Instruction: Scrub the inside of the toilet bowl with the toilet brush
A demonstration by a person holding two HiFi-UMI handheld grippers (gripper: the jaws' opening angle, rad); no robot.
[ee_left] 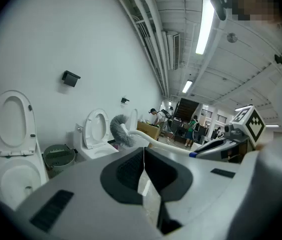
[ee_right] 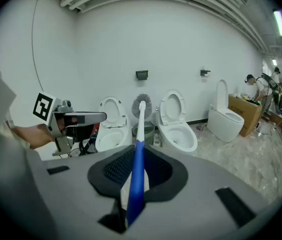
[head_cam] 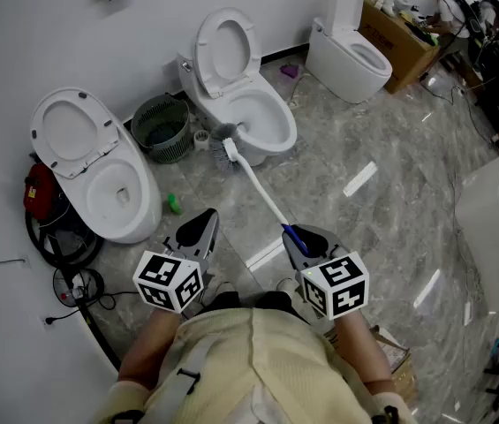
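Right tongs (head_cam: pixel 297 238) are clamping the brush (head_cam: pixel 256 186), left tongs (head_cam: pixel 198 230) idling closed and empty, its head hovering beside the bowl (head_cam: pixel 286 129), likely needing dipping inside.

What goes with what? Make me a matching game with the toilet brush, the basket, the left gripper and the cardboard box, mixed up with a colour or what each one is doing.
Things:
A. toilet brush
B. basket
C. left gripper
D. cardboard box

Colour or state:
1. greenish
2. brown
3. clamped in the right gripper
4. shut, with nothing in it

Right pairs: A-3, B-1, C-4, D-2.
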